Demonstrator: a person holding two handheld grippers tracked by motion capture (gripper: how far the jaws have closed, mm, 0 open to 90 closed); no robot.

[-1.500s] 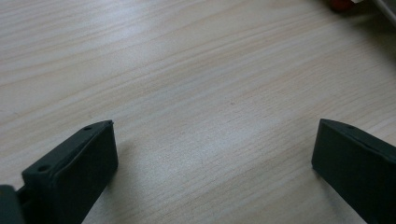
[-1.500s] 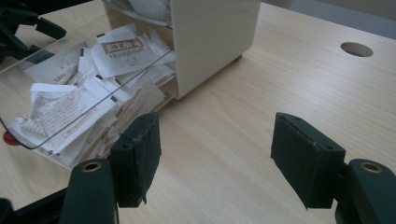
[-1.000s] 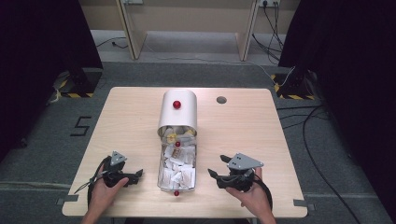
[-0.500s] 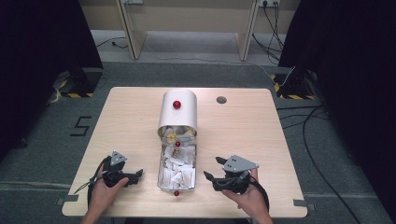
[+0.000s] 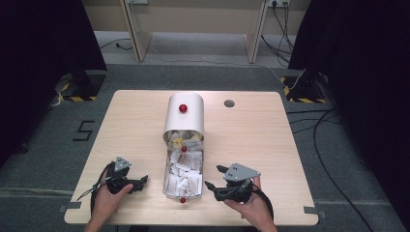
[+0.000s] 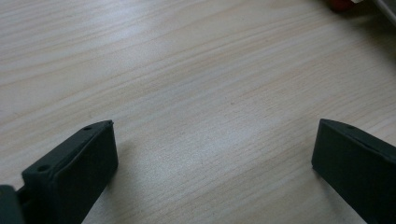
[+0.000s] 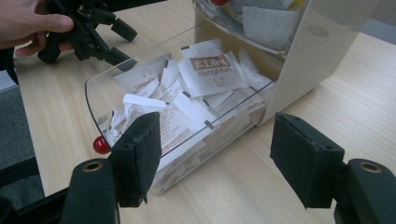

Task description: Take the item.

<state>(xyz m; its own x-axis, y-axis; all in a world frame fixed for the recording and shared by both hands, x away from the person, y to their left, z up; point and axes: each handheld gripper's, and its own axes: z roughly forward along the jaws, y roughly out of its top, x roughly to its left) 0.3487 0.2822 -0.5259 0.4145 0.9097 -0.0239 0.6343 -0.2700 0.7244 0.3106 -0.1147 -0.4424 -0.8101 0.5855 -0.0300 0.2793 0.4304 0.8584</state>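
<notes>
On the pale wooden table (image 5: 125, 125), your two black grippers, left (image 5: 141, 181) and right (image 5: 214, 177), sit open and empty beside the clear plastic drawer (image 7: 140, 88) full of white paper packets (image 7: 210, 67), nothing picked yet.

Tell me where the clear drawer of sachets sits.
In the high view the drawer lies at the table's near middle, pulled out of the white box, between the left gripper and right gripper.

Your left hand-held gripper (image 5: 143, 181) and right hand-held gripper (image 5: 215, 177) are black, each topped by a grey three-cornered plate. Dark cables loop back from both toward your wrists. Your forearms look bare, though the frame edge cuts them short. Up close, the right one's jaws carry thick, rough-edged black pads, with round screw holes in the arms behind them.
</notes>
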